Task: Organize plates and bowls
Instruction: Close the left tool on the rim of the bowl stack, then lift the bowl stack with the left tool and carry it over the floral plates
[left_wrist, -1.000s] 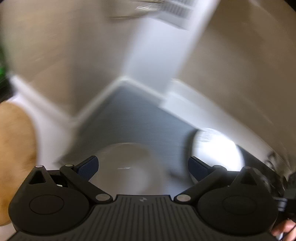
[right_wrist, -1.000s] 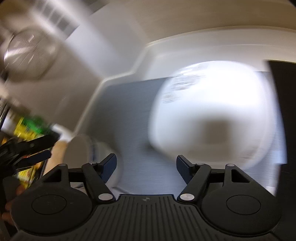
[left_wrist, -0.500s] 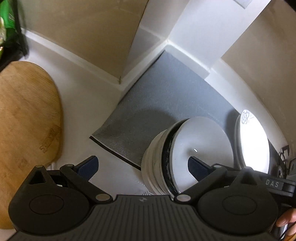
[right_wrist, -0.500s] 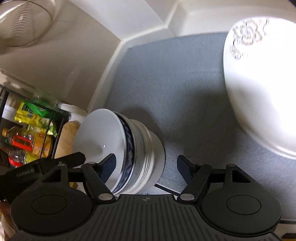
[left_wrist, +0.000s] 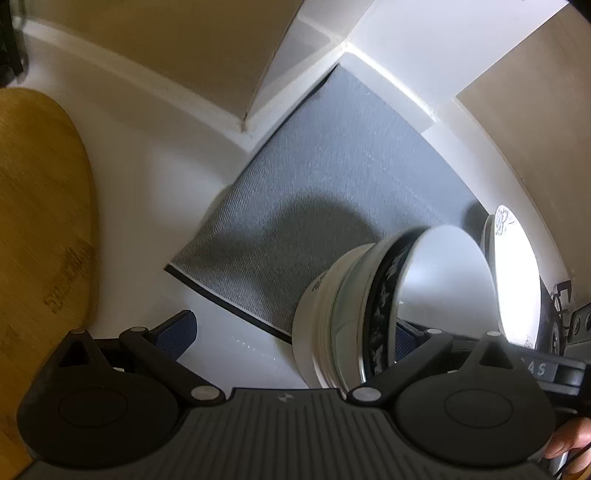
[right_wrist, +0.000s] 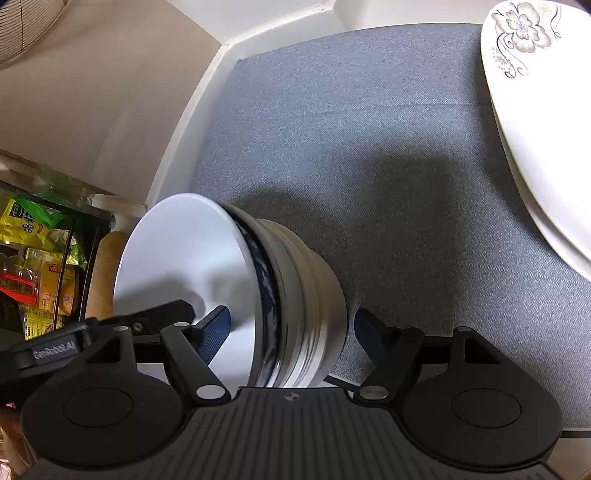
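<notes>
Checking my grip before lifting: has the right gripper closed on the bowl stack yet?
No, in the right wrist view the right gripper is open, its fingers spread on either side of the bowl stack wall.

Each tool (left_wrist: 291, 334) (right_wrist: 291, 330) is matte black with a ribbed base, silver pivot screws and blue-padded fingers (right_wrist: 212, 334).

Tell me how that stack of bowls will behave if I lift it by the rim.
The stack of bowls looks glazed, so probably slippery against the fingers. Several nested bowls likely make it heavy, and lower ones could stay behind. It looks ceramic, so probably breakable.
</notes>
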